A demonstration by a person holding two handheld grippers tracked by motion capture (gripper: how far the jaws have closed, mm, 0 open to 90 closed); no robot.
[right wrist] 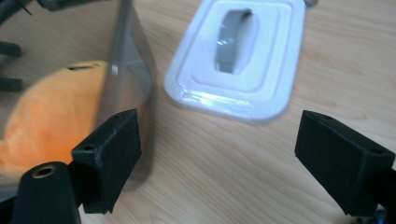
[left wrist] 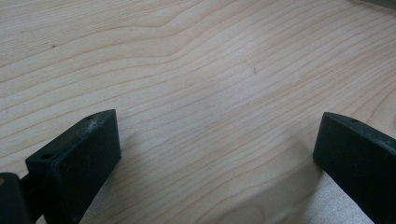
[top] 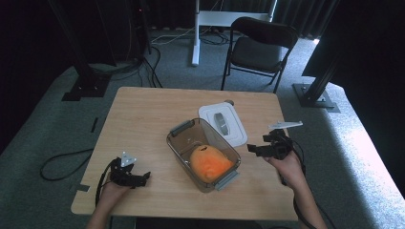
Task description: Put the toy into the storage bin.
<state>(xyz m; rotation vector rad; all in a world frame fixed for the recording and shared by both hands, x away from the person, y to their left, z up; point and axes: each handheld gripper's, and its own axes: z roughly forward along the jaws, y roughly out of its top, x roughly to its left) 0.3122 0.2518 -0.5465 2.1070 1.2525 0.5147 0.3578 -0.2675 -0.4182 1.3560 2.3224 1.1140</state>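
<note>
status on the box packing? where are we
Done: orange plush toy sits inside the clear container. In hand: nothing; right tool is open beside the container, facing the white lid; left tool open over bare table. Left: the lid lies on the table beside the container, not yet picked up and fitted.

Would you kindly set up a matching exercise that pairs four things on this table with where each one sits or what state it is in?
Things:
1. orange soft toy
2. white lid
3. clear box
4. left hand-held gripper

Places or states:
A. flat on the table beside the box, handle up
B. open, with bare wood between its jaws
C. inside the box
D. uncovered, in the middle of the table

Pairs: 1-C, 2-A, 3-D, 4-B
</note>
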